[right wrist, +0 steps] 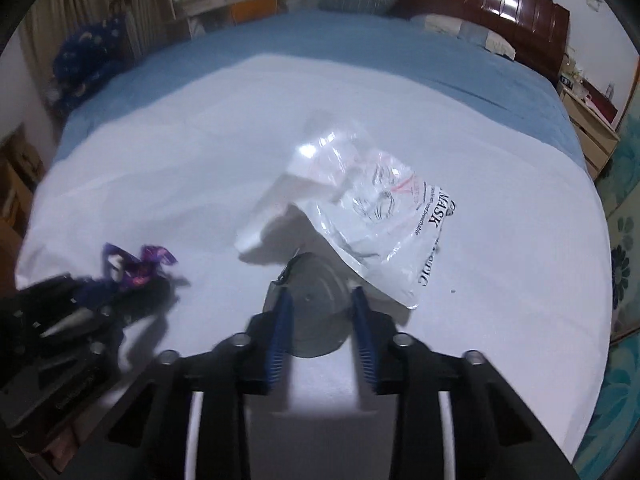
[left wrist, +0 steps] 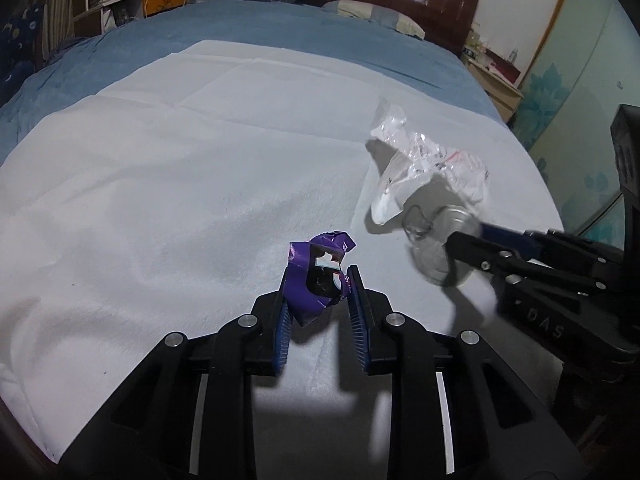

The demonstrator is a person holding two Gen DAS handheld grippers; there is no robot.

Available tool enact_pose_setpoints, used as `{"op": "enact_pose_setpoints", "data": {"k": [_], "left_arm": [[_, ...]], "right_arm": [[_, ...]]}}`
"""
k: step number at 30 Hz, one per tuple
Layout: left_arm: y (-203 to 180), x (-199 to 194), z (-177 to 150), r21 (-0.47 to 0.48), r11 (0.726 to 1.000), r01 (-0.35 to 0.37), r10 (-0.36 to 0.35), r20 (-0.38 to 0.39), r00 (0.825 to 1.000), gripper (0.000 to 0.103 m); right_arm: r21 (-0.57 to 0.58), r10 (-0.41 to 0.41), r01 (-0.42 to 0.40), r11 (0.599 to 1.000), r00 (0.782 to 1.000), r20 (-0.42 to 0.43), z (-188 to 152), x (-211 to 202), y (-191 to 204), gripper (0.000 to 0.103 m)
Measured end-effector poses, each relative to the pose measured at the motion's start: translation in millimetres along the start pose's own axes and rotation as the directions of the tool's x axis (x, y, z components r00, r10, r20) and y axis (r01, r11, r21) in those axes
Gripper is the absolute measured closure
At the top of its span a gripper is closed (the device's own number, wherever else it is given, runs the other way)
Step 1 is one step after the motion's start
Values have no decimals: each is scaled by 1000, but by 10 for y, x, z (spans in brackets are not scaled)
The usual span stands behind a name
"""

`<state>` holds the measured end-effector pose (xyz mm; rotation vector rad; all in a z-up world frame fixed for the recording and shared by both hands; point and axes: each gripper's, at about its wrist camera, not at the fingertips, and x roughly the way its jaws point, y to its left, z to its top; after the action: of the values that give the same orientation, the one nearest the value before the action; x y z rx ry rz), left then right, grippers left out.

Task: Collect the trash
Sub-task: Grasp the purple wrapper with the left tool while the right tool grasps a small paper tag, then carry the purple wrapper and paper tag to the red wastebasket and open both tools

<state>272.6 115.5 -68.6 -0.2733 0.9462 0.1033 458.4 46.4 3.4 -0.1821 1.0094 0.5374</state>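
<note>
The left gripper (left wrist: 318, 280) is clamped on the purple wrapper (left wrist: 320, 276) near the white sheet's (left wrist: 160, 160) front edge; the right gripper (right wrist: 320, 300) pinches a clear round lid (right wrist: 316, 304) under the mask bag (right wrist: 368, 216). Lift both slowly, or the bag may drag along.

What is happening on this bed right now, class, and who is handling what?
A person holds a gripper in each hand over a white sheet spread on the bed. The left gripper is clamped on a crumpled purple wrapper. The right gripper is closed around a clear round plastic piece, which lies partly under a clear mask bag. Both pieces of trash are gripped, not yet carried off.
</note>
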Motion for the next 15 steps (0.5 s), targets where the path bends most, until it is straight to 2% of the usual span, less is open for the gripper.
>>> {"op": "enact_pose_setpoints", "data": {"k": [5,9,15], "left_arm": [[-48,-167,25,-5,1000,15,-15,32,999,78],[-136,-379,18,7,1000,24,-25,71,997,78],[-392,-751,-55,45,998,38,-43,124,991,78]], "right_arm": [[-18,51,-50,999,998,41,-124,-281,50,98],[-19,87,-86,996,993,81,-269,-642,-6,99],[57,139,-150,987,977,165,-512,-1400,-359,99]]}}
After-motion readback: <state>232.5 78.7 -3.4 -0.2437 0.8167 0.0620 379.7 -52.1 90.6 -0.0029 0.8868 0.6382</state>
